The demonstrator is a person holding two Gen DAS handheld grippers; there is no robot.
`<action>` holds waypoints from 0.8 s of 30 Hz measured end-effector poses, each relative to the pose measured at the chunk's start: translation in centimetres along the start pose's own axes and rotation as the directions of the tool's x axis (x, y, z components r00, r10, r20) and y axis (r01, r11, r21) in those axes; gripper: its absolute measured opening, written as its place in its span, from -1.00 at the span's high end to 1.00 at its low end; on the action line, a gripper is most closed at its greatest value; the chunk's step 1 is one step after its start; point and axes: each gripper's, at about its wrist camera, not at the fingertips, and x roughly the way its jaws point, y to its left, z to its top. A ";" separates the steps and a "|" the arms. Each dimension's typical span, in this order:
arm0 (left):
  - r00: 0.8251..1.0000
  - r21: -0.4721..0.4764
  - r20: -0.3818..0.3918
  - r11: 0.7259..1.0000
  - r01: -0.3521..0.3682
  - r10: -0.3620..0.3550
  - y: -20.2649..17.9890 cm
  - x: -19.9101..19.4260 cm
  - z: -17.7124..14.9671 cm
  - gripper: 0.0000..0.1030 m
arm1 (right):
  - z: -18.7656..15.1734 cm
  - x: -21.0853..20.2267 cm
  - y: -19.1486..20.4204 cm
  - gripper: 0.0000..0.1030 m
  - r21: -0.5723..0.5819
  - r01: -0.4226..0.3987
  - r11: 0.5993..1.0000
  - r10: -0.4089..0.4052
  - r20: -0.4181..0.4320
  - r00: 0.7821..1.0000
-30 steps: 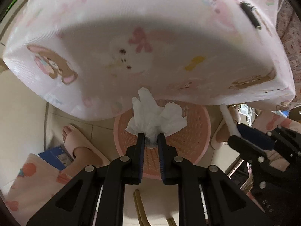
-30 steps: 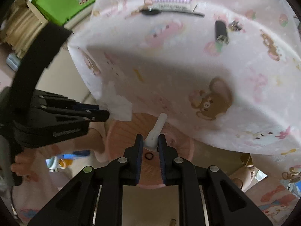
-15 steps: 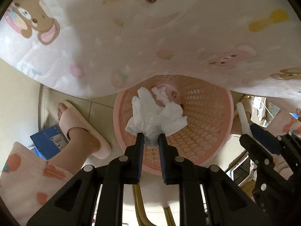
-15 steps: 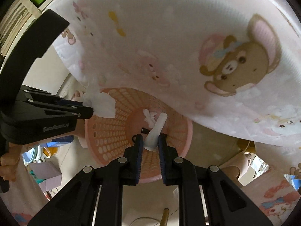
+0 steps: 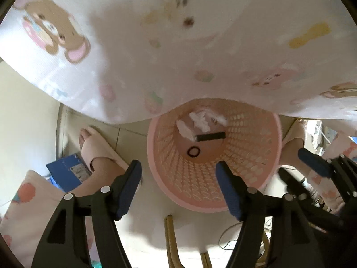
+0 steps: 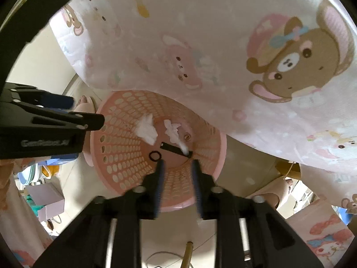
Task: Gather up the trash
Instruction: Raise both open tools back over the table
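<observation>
A pink perforated basket (image 5: 256, 163) (image 6: 120, 156) stands on the floor under both grippers. In its bottom lie crumpled white tissues (image 5: 196, 120) (image 6: 146, 130), a black bar (image 5: 210, 136) (image 6: 174, 149) and a black ring (image 5: 193, 151) (image 6: 155, 155). A blurred white piece (image 6: 183, 146) is by the bar. My left gripper (image 5: 177, 167) points down over the basket's near rim; its jaws are opening with nothing between them. Above the basket, my right gripper (image 6: 177, 163) also has its jaws opening, empty. Each gripper shows in the other's view, the right (image 5: 312, 163) and the left (image 6: 84, 111).
A tablecloth (image 5: 178, 44) printed with bears hangs over the basket's far side. A person's foot in a pink slipper (image 5: 93, 147) stands left of it, beside a blue box (image 5: 67, 172). A wooden chair leg (image 5: 170, 241) and a cable lie near. Boxes (image 6: 46, 194) sit at the left.
Both grippers sank toward the basket and spread their jaws. The tissue left the left gripper and the white tube left the right one; both now lie in the basket.
</observation>
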 end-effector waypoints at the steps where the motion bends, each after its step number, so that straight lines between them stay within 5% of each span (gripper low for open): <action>1: 1.000 -0.001 0.013 1.000 0.006 -0.006 0.0 -0.4 0.0 -0.32 | 0.0 -0.1 0.0 0.07 -0.001 0.013 1.000 -0.013 0.005 1.000; 12: 0.986 -0.009 0.167 1.000 0.016 -0.014 0.6 -5.5 0.0 -0.50 | 0.5 -3.7 -0.6 -0.19 0.001 0.116 0.993 -0.115 0.151 0.982; 17: 0.965 -0.010 0.259 0.999 0.047 -0.042 0.6 -8.5 -0.2 -0.60 | 0.5 -6.3 -1.1 -0.19 0.043 0.082 0.996 -0.090 0.227 0.970; 24: 0.927 0.007 0.370 0.998 0.068 -0.066 0.6 -11.1 -0.4 -0.68 | 0.4 -10.7 -1.4 -0.21 0.057 0.144 0.988 -0.155 0.410 0.899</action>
